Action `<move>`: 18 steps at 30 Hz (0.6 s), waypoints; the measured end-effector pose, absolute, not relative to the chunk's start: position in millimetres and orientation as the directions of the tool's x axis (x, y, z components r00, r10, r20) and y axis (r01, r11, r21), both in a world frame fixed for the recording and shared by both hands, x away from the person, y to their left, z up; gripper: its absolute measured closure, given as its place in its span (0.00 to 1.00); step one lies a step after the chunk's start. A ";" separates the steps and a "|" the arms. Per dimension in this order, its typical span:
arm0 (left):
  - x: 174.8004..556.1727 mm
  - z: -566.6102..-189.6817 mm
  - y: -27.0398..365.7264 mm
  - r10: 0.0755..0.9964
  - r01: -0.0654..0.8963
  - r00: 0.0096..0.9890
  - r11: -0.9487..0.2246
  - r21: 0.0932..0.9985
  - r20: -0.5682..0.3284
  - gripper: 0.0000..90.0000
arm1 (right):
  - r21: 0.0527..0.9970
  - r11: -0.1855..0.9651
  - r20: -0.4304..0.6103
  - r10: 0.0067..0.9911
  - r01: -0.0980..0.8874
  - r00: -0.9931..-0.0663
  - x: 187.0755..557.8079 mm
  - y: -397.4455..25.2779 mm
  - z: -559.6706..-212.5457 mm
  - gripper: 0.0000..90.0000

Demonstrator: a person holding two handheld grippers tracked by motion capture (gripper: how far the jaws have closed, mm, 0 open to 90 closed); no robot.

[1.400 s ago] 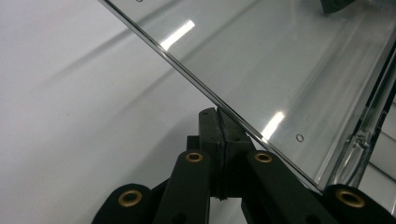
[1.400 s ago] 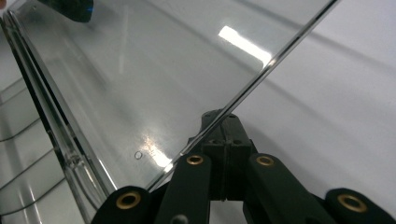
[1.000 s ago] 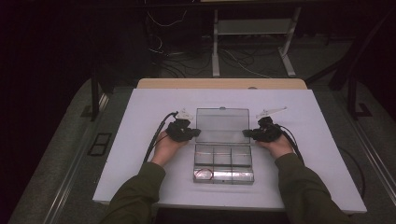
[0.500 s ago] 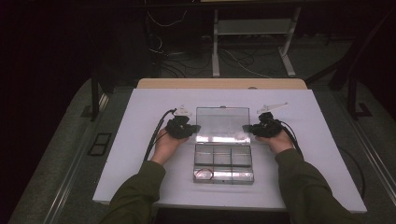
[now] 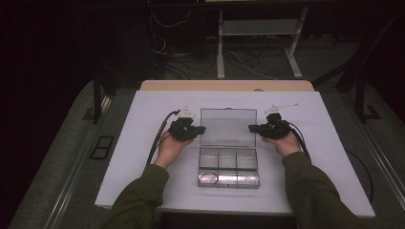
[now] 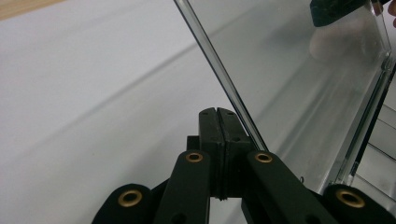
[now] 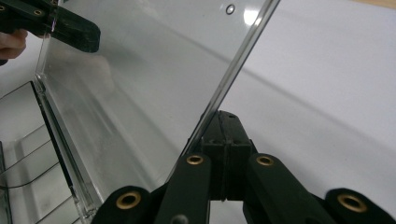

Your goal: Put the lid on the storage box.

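A clear plastic compartment box (image 5: 228, 167) lies mid-table with its lid (image 5: 227, 126) raised at the far side. My left gripper (image 5: 201, 129) is shut, its tips against the lid's left edge. In the left gripper view the jaws (image 6: 218, 114) are pressed together with nothing between them, and the lid's edge (image 6: 224, 93) runs just beside them. My right gripper (image 5: 251, 127) is shut at the lid's right edge. In its own view the closed tips (image 7: 219, 116) touch the lid's edge (image 7: 233, 70), with the left gripper (image 7: 70, 28) across the lid.
The box sits on a white tabletop (image 5: 143, 143) with bare room on both sides. A thin dark loop (image 5: 208, 178) lies in the box's front left compartment. Black cables (image 5: 160, 133) trail from both grippers. A wooden strip (image 5: 224, 85) edges the far side.
Both hands have crept a little farther from me along the lid's sides, the right one also slightly inward. The lid has hardly moved.
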State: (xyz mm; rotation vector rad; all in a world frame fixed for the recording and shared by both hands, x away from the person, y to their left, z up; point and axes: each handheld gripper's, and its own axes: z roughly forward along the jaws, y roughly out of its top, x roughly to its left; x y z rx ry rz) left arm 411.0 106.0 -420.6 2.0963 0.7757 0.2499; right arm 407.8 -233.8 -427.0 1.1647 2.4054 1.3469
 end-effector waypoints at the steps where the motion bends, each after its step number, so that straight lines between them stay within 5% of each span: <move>1: 410.9 -419.8 106.0 0.611 0.435 0.785 -0.426 0.793 -0.102 0.99 | 0.782 0.293 0.228 0.688 0.551 -0.689 407.8 -233.8 -426.5 0.99; 12: 408.5 -413.7 107.4 0.606 0.422 0.788 -0.404 0.812 -0.108 0.98 | 0.818 0.258 0.223 0.681 0.514 -0.698 405.3 -235.1 -414.3 0.99; 18: 407.6 -410.4 118.8 0.607 0.426 0.788 -0.418 0.803 -0.102 0.88 | 0.831 0.248 0.219 0.677 0.498 -0.702 403.9 -234.2 -409.3 0.99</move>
